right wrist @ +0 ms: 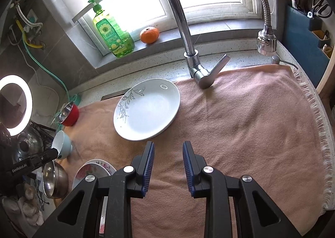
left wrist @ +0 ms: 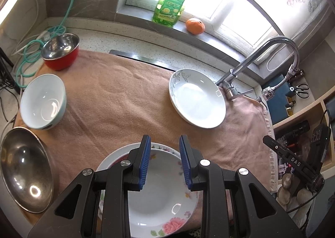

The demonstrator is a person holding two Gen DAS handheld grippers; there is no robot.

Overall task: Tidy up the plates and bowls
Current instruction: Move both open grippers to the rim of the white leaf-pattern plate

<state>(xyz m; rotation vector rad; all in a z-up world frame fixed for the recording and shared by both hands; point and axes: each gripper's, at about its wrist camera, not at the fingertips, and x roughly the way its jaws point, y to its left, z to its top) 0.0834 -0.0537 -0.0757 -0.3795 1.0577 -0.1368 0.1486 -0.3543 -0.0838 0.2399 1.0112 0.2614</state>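
Two flowered plates lie stacked on the pink towel (left wrist: 125,91): a flowered plate (left wrist: 159,196) on a second plate (left wrist: 108,160). My left gripper (left wrist: 165,141) hovers over their far rim, open, its blue pads touching nothing. A white plate with a grey leaf pattern (left wrist: 196,100) (right wrist: 146,110) lies near the tap. My right gripper (right wrist: 168,146) is open over bare towel just in front of that plate. At the left stand a pale blue bowl (left wrist: 44,102) (right wrist: 62,143), a red bowl with a steel inside (left wrist: 60,51) (right wrist: 70,113) and a large steel bowl (left wrist: 25,171) (right wrist: 55,181).
A chrome tap (right wrist: 184,28) arches over the towel's far edge, its spray hose (right wrist: 264,18) to the right. A green soap bottle (right wrist: 113,33) and an orange (right wrist: 149,35) sit on the windowsill. A green hose (left wrist: 31,54) coils at the left. A knife block with scissors (right wrist: 309,18) stands far right.
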